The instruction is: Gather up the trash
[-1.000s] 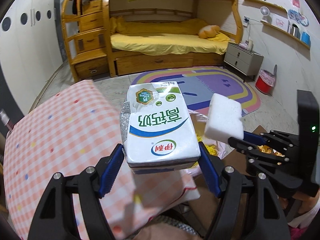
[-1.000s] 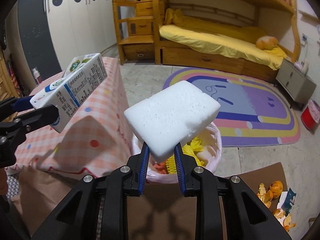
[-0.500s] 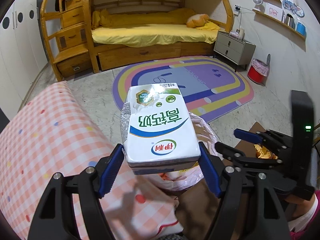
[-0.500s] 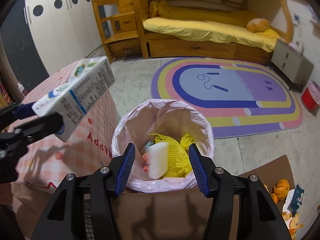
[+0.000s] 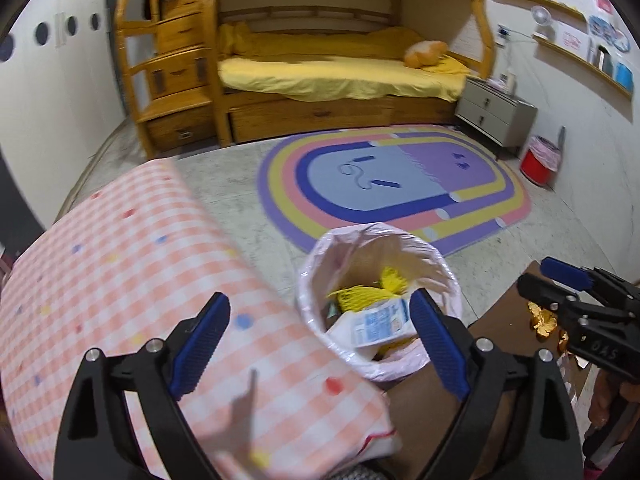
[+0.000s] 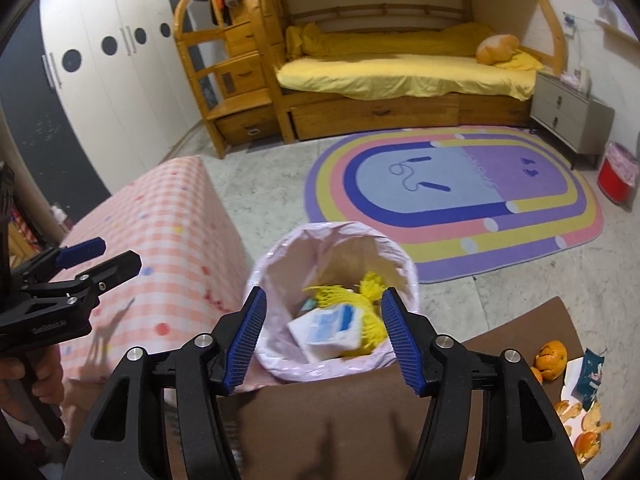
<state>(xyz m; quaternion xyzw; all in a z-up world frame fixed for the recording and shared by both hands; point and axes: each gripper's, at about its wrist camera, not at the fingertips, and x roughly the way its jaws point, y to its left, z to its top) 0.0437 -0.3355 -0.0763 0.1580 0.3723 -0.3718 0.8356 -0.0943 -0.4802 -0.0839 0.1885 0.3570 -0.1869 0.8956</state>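
Dropping step just finished, by the look of it; white-and-blue milk carton (image 6: 330,330) lying in the pink-lined round waste bin (image 6: 276,264) on top of yellow mesh netting (image 6: 366,300), at twelve o'clock from the right gripper (image 6: 322,330); right gripper's jaws have just been opening, now spread and empty, framing the bin's mouth; left gripper (image 5: 316,334) likewise, jaws just opened further, released, nothing between the blue pads, carton (image 5: 378,324) seen just past its right finger at two o'clock.

Next, probably a swing to the orange peels (image 6: 552,360) and dark snack wrapper (image 6: 590,372) on the brown cardboard sheet (image 6: 340,416) at four o'clock in the right view; calls for lowering spread jaws flat over soft, thin scraps and pinching without pushing them about.

Hard to make out: carton smeared by motion blur, print unreadable; lower contents of the bin buried under netting; peels cut by the frame edge; pink checked cloth (image 5: 120,280) hiding whatever stands beneath it; only fingers of the holding hands visible.
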